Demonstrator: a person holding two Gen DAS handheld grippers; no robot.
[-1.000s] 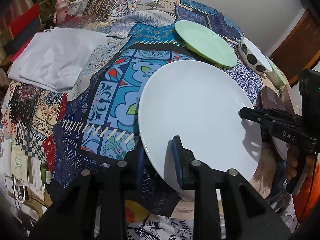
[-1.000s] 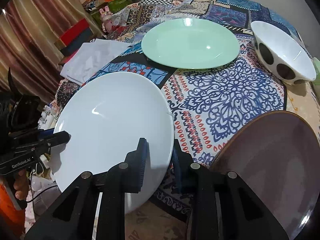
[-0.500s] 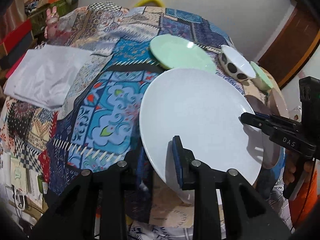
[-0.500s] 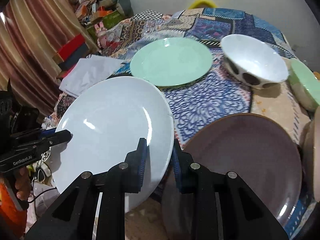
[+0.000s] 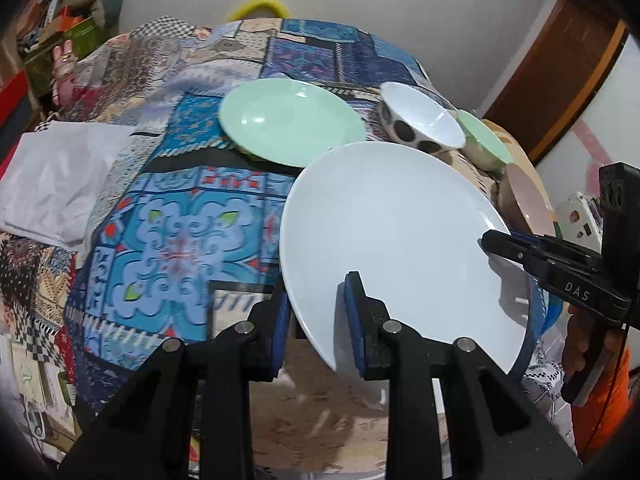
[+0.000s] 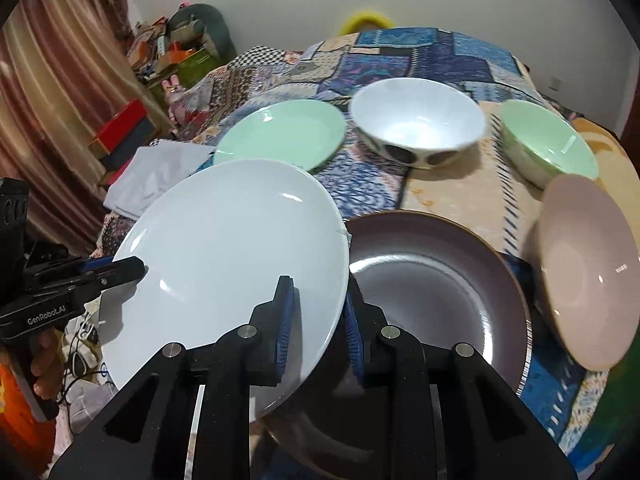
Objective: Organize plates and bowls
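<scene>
A large white plate (image 5: 396, 240) (image 6: 232, 252) hangs tilted above the patchwork-covered table (image 5: 172, 240). My left gripper (image 5: 316, 300) is shut on its near-left rim. My right gripper (image 6: 318, 300) is shut on the opposite rim, and its black fingers (image 5: 496, 242) show at the plate's right edge. The plate's right rim overlaps a dark brown plate (image 6: 432, 280). Behind them stand a mint green plate (image 6: 280, 132), a white bowl with dark spots (image 6: 416, 120), a mint green bowl (image 6: 548, 144) and a pink bowl (image 6: 588, 268).
A folded white cloth (image 5: 60, 176) lies at the table's left side. Shelves of clutter (image 6: 168, 52) and a curtain (image 6: 48, 120) stand beyond the left edge, and a wooden door (image 5: 560, 80) to the right. A hand (image 5: 580, 344) holds the right gripper's handle.
Both grippers have carried the white plate up and to the right. It has left the blue patterned cloth and now overlaps the dark brown plate. More bowls have come into view.
</scene>
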